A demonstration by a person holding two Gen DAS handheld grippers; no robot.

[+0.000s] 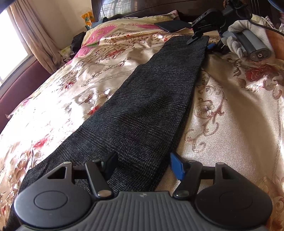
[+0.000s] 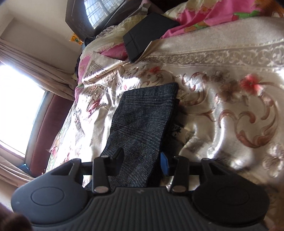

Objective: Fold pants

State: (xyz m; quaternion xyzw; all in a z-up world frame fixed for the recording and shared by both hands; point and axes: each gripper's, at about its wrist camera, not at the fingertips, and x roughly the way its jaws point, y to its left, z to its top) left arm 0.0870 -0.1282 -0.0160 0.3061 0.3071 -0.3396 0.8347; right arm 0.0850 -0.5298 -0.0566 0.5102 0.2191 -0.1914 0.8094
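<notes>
Dark grey checked pants lie as one long narrow strip on a floral satin bedspread. My left gripper is open at the near end, its black finger resting on the cloth and its blue finger just past the strip's right edge. At the far end a gloved hand holds my right gripper over the hem. In the right wrist view the right gripper stands open with the pants lying loose between its fingers.
A flat black case lies near pink bedding by the dark headboard. A bright window with curtains is on the left, above a maroon padded ledge. Bare bedspread spreads on both sides of the strip.
</notes>
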